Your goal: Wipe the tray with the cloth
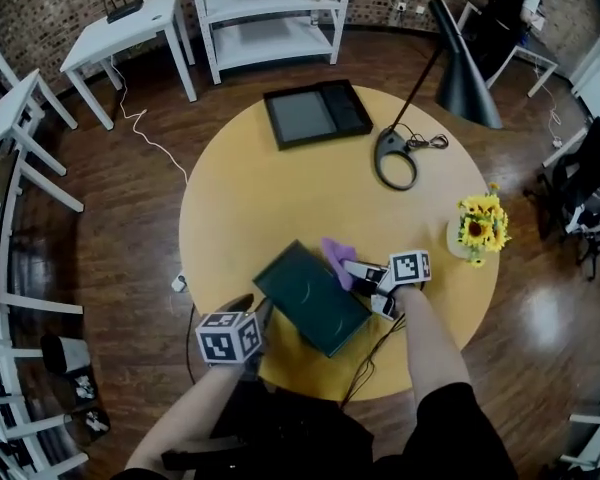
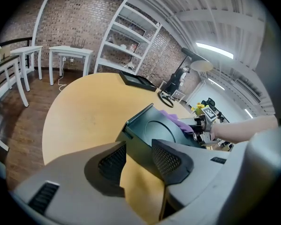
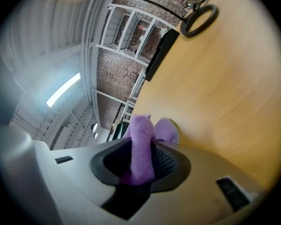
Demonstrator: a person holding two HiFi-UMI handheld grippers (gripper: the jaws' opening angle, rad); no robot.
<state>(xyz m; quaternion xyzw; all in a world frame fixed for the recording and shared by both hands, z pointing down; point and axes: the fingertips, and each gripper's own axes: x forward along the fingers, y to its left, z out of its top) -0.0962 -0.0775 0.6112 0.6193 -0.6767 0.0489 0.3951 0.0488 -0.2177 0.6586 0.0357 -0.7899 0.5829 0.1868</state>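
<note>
The dark green tray (image 1: pixel 310 298) sits at the near side of the round yellow table (image 1: pixel 280 188), just in front of the person. It is turned at an angle, so one corner points out past the table's edge. In the left gripper view the tray (image 2: pixel 154 130) looks tipped, with its open face toward the camera and a faint circle showing on its floor.

The left gripper (image 1: pixel 262 315) is at the tray's near-left corner. Its jaws (image 2: pixel 138 156) stand fairly wide, with the tray's wall between the ribbed pads and clamped there.

The purple cloth (image 1: pixel 337 253) lies against the far-right rim of the tray, bunched into a small wad. The right gripper (image 1: pixel 358 271) comes in from that same side, just beyond the rim. Its jaws (image 3: pixel 140 161) are closed partway on the cloth (image 3: pixel 141 144), and a fold of the cloth stands up out of the pads. From the left gripper's side the cloth (image 2: pixel 178 122) drapes over the tray's far edge, with the right gripper (image 2: pixel 203 125) right behind it.

Beyond the tray, across the tabletop, a black tray (image 1: pixel 315 113) lies at the far edge. To its right is a lamp (image 1: pixel 395 158) with a ring base and a dark cone shade. To the right of the green tray, a bunch of sunflowers (image 1: pixel 482 223) stands at the table's edge.
</note>
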